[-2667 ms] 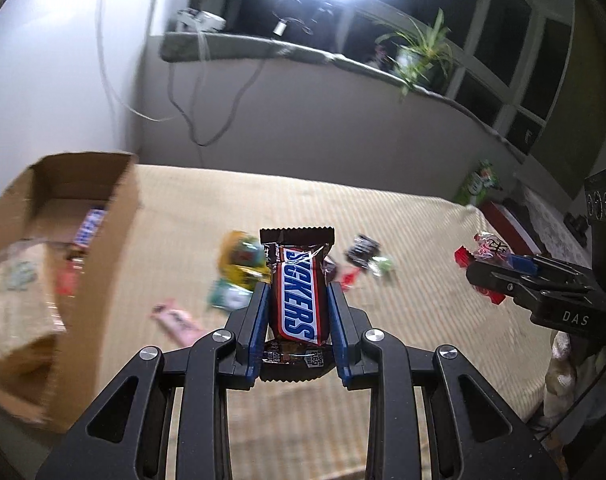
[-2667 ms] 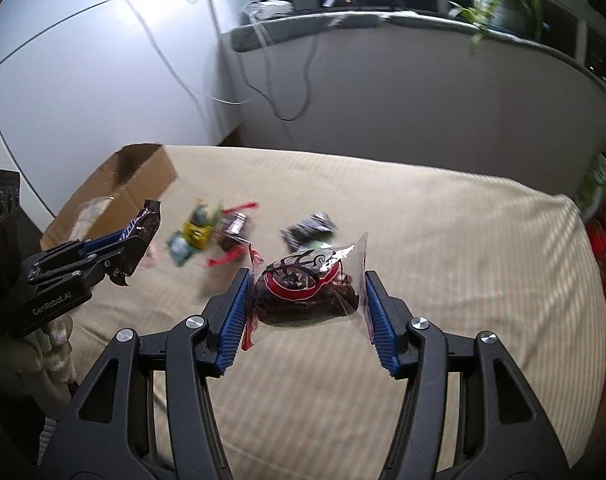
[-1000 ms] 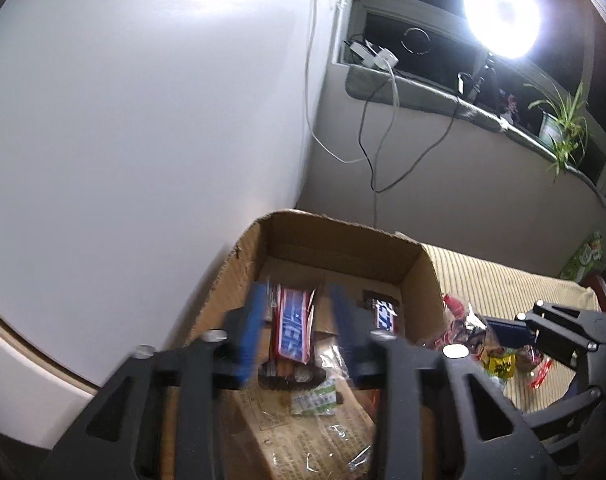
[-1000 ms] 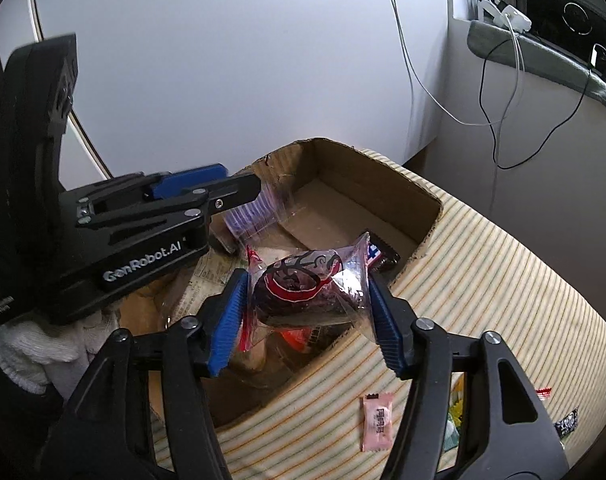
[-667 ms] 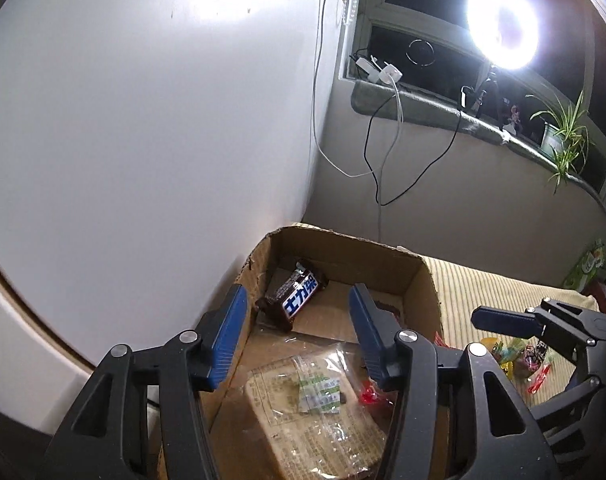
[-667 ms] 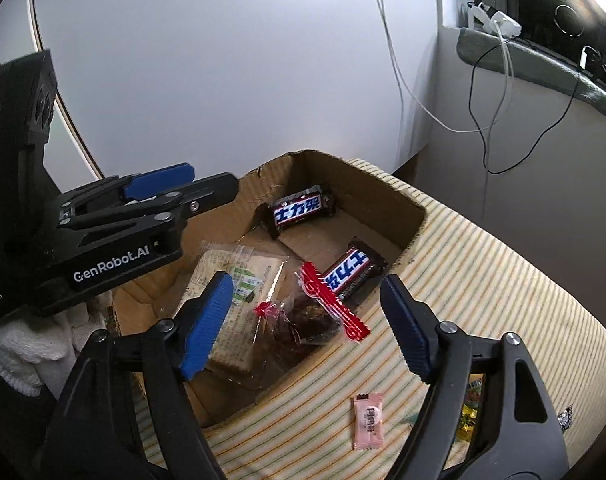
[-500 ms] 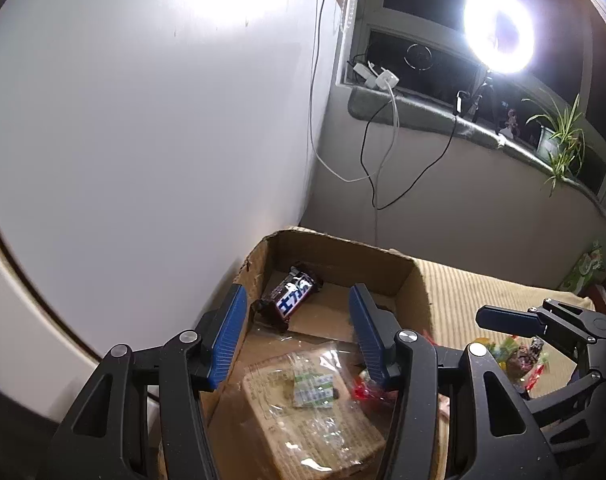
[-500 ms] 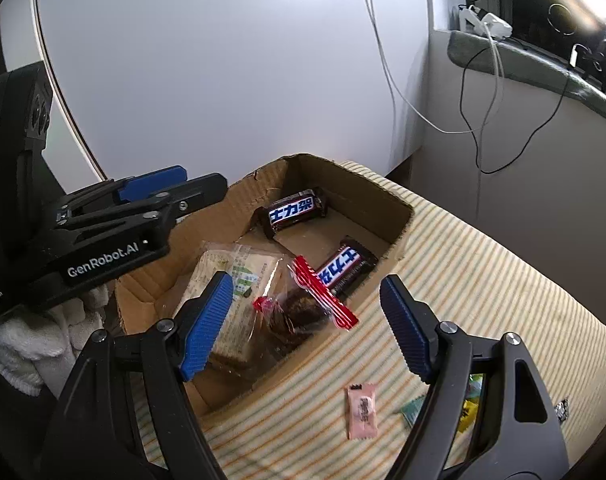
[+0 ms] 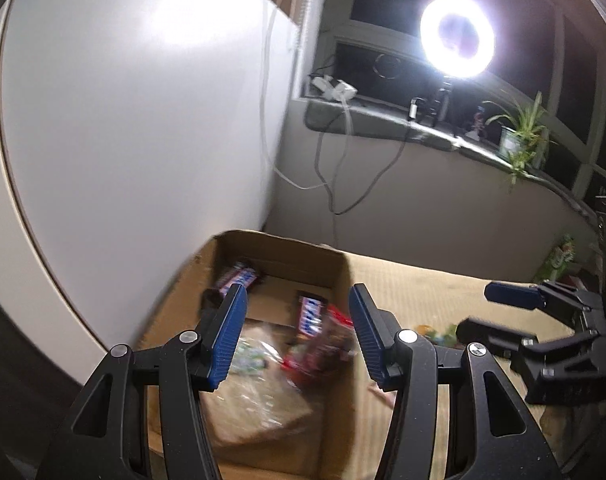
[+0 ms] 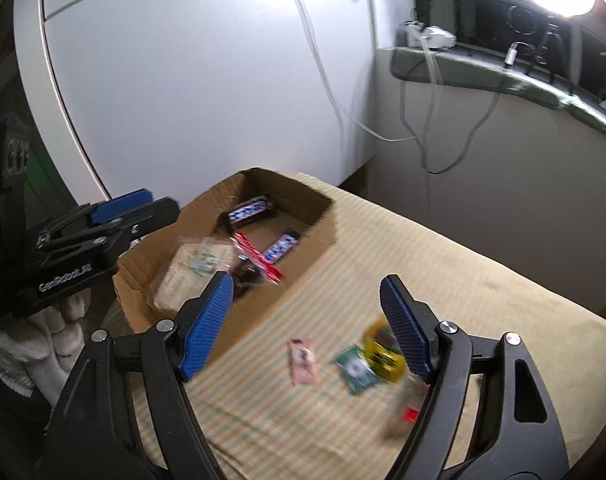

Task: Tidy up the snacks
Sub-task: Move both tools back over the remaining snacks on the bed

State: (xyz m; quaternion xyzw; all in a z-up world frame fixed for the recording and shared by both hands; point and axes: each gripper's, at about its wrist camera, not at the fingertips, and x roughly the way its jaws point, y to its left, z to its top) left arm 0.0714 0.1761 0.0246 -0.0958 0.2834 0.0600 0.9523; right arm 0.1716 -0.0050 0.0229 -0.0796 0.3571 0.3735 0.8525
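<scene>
Your striped bed cover (image 10: 443, 264) carries the open cardboard box (image 10: 323, 216) at its far left corner, against the white wall (image 10: 203, 80). Inside the box lie a large clear-wrapped biscuit pack (image 10: 187, 272), two chocolate bars (image 10: 249, 210), and a red-edged snack bag (image 10: 259, 260). Your left gripper (image 9: 297, 336) hangs over the box, fingers spread with nothing between them. Your right gripper (image 10: 307, 326) hovers right of the box, its fingers having just opened, also empty. Below it on the cover sit a yellow packet (image 10: 383, 354), a green packet (image 10: 357, 368) and a pink candy (image 10: 302, 361).
</scene>
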